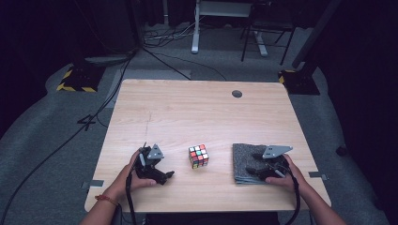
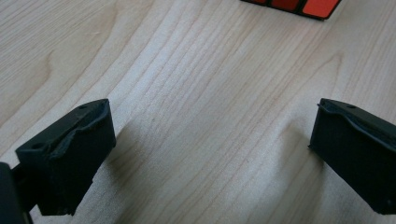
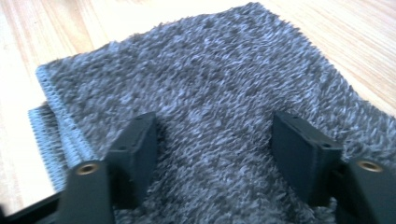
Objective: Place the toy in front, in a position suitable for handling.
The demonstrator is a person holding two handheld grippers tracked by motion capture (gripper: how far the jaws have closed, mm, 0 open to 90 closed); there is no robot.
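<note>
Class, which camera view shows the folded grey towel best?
The right gripper view: the grey towel shows its fuzzy pile and stacked edge close up. The high view shows it small, partly behind the right gripper, at the table's right.

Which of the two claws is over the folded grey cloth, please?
The right claw: it sits over the fuzzy grey folded cloth, jaws apart. The left claw rests on bare light wooden table, beside the multicoloured puzzle cube.

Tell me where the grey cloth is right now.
In the high view the folded grey cloth lies on the wooden table near its front edge, right of the colour cube. The right gripper is over it, jaws apart.
</note>
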